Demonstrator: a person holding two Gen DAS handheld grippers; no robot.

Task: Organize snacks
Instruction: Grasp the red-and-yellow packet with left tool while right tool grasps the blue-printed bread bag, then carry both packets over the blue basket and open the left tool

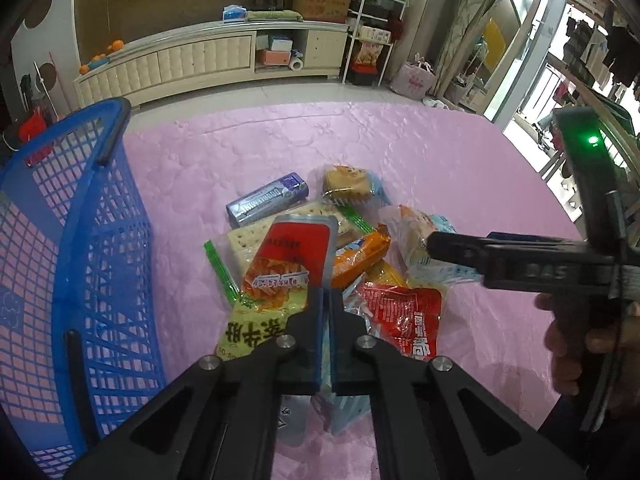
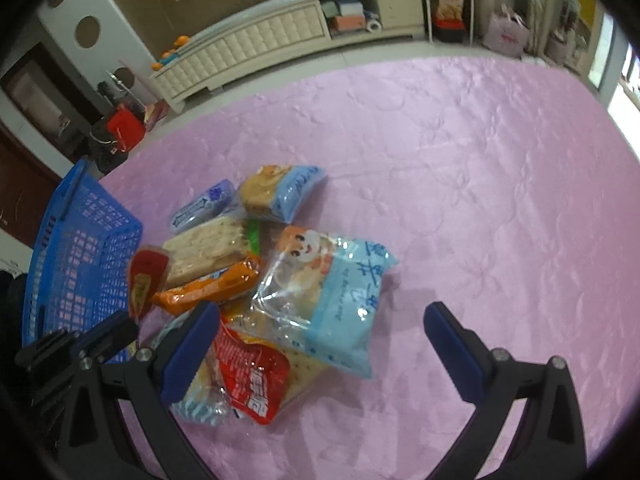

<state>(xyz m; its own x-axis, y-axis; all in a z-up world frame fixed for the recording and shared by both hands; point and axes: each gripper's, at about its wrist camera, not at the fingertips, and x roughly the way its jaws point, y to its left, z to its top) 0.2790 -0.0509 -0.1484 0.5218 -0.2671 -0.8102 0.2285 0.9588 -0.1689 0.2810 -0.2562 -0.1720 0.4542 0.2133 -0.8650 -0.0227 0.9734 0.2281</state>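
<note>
Grip matters most now: left gripper, clamped on the red-and-yellow foil snack pouch atop the pile beside the blue plastic lattice basket, should lift straight before swinging over, while right gripper hangs splayed and empty

Soft daylight from the right, glare on wrappers, fisheye-bent edges, right wrist view slightly blurred.

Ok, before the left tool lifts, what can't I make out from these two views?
- Left wrist view: the left tool hides its grip point on the red-and-yellow packet.
- Both views: the blue basket is cut off by the frame edge; its contents cannot be told.
- Right wrist view: the right tool covers part of the red packet; the print is blurred.
</note>
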